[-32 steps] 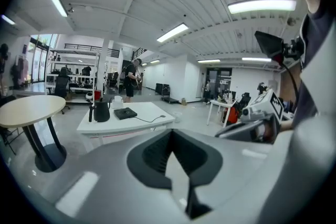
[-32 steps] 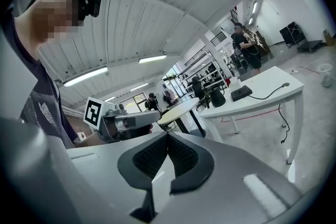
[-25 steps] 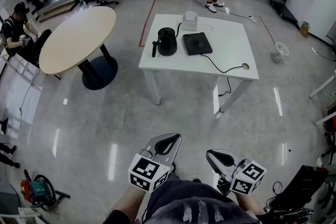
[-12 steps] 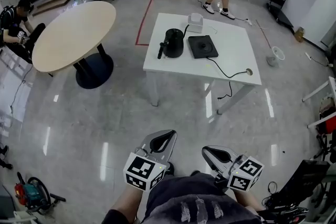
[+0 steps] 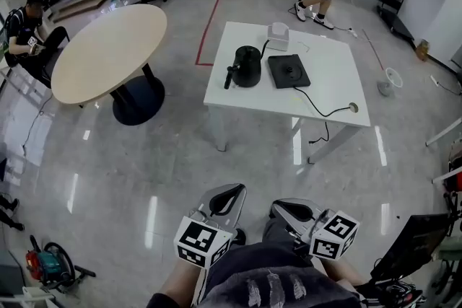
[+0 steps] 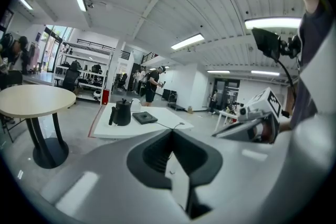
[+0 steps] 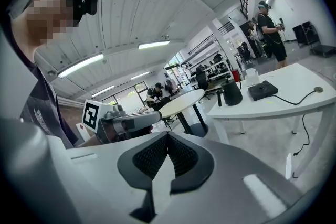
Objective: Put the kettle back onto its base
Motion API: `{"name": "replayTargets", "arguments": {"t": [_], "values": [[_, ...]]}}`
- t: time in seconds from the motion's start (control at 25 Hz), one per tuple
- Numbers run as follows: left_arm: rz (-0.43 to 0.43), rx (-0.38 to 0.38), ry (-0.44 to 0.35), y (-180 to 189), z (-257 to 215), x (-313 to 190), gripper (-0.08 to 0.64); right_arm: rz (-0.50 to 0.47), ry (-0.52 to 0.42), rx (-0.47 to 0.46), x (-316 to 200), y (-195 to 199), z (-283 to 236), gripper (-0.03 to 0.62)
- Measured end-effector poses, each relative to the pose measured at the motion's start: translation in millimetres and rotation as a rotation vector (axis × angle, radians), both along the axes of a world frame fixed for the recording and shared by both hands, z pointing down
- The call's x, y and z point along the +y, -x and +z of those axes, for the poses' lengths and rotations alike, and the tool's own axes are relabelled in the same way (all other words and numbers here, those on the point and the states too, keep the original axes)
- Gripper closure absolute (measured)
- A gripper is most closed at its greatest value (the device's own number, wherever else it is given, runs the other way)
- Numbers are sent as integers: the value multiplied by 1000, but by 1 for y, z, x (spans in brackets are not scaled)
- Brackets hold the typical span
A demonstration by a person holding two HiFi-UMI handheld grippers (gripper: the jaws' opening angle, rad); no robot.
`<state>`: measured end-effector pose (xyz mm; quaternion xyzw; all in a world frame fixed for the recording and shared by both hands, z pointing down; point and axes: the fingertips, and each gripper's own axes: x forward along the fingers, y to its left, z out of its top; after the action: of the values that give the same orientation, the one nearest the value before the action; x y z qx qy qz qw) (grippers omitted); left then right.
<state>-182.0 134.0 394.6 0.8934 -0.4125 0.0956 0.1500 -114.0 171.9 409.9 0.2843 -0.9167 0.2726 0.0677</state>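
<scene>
Both left gripper point(image 5: 232, 192) and right gripper point(image 5: 283, 207) bear square-patterned markers point(image 5: 198, 236).

The left gripper point(image 5: 231, 192) and the right gripper point(image 5: 287, 208) are formed as smooth pale grey shells, with black ridged lining set around the jaws. Behind the former a left cube point(image 5: 201, 242) printed with black-and-white square markers is mounted; a matching right cube point(image 5: 333, 235) is mounted behind the latter. Behind both, dark grey clothing point(image 5: 267, 281) with pale printed marks is worn
</scene>
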Motion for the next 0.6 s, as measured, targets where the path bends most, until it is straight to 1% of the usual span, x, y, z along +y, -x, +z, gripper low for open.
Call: {"name": "replayTargets", "arguments": {"t": [0.12,0.2,0.32,0.48,0.6], "values": [[-19,-17,11,-12,-1,-17,558,-22,5,-14,-17,-10,5,591],[-16,-34,12,-24,-6,-29,558,-34,7,-28,-31,-17,4,591],[-7,-81,12,-41,-8,-52,558,-38,11,-67,-54,-30,4,591],[-5,-111,26,-74,-7,-84,558,-28,28,-123,-85,-61,7,591],[4,-139,5,-104,-15,-105,558,-21,30,-153,-107,-86,4,591]]}}
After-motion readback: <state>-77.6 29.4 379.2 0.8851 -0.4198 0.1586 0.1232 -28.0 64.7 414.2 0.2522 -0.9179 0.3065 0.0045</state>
